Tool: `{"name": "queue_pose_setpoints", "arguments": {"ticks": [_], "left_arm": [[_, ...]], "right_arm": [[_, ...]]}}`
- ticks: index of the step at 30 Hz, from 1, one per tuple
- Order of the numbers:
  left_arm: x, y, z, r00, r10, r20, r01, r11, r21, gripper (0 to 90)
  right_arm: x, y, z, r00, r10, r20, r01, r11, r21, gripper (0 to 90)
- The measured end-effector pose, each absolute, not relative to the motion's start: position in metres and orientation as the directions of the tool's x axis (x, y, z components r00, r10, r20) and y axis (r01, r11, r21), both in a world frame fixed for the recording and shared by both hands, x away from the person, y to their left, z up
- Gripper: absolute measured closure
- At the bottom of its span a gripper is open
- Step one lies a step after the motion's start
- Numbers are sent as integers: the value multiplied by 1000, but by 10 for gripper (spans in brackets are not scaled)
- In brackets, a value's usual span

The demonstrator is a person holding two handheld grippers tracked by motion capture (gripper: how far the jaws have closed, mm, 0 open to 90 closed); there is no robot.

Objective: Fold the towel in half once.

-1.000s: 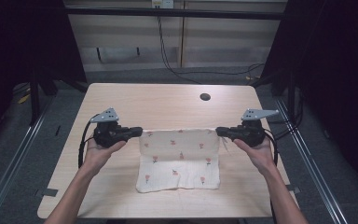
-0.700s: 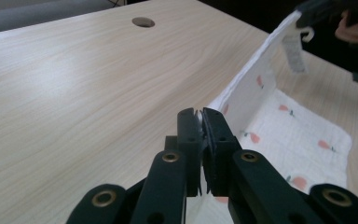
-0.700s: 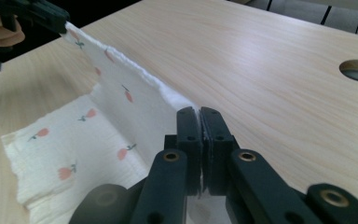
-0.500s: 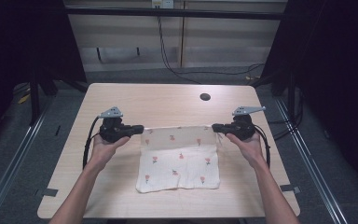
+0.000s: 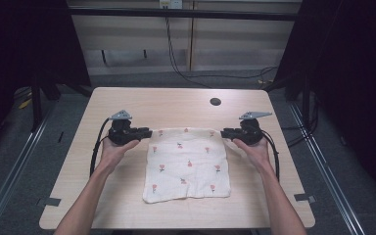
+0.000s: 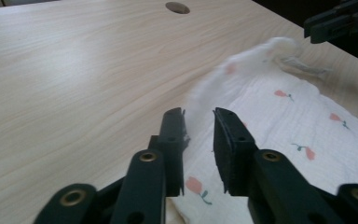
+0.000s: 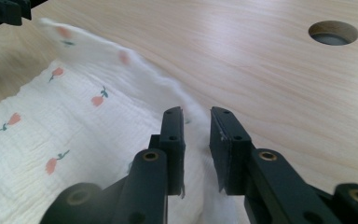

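Two grippers work one desk [image 5: 127, 103], on which a cloth [image 5: 188, 164] lies mid-desk, roughly square, with no clear long axis, its far edge running nine to three o'clock. Left gripper [image 5: 147, 132] sits at the cloth's ten o'clock corner, right gripper [image 5: 224, 132] at two o'clock, probably to lift that edge evenly. Both sets of jaws stand spread, cloth edge between them, not yet pinched.

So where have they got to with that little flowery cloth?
Done: the cloth lies flat and unfolded on the table. In hand: the left gripper and right gripper each sit at a far corner, jaws slightly apart around the raised edge, not clamped. Left: closing on it and, probably, folding; no fold shows.
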State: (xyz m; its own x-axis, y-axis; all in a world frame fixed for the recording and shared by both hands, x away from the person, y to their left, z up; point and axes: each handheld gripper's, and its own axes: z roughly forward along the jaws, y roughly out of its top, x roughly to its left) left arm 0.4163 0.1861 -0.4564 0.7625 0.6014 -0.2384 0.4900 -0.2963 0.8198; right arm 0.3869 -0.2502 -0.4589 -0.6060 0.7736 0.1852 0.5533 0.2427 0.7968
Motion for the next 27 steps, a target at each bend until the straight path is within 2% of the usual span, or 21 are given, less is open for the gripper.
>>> {"name": "queue_pose_setpoints", "arguments": {"ticks": [2,12,15,19,22,27], "left_arm": [[415,188,-457,768,595,-236,492,-314,812,673],[396,202,-454,774,602,-193,481,-362,798,621],[386,206,-453,788,577,-215,484,-365,795,584],[370,208,-454,809,550,-208,474,-399,785,596],[359,205,-455,821,545,-171,456,-444,771,599],[337,189,-464,859,488,-156,424,-505,752,648]], "right_arm": [[387,-253,-457,-613,766,191,552,243,798,725],[370,-251,-449,-659,732,170,544,309,780,636],[362,-244,-447,-692,705,153,520,341,783,612],[347,-230,-448,-727,673,140,498,374,782,597],[341,-225,-450,-736,664,132,495,394,775,597],[316,-214,-466,-760,638,126,503,454,736,580]]}}
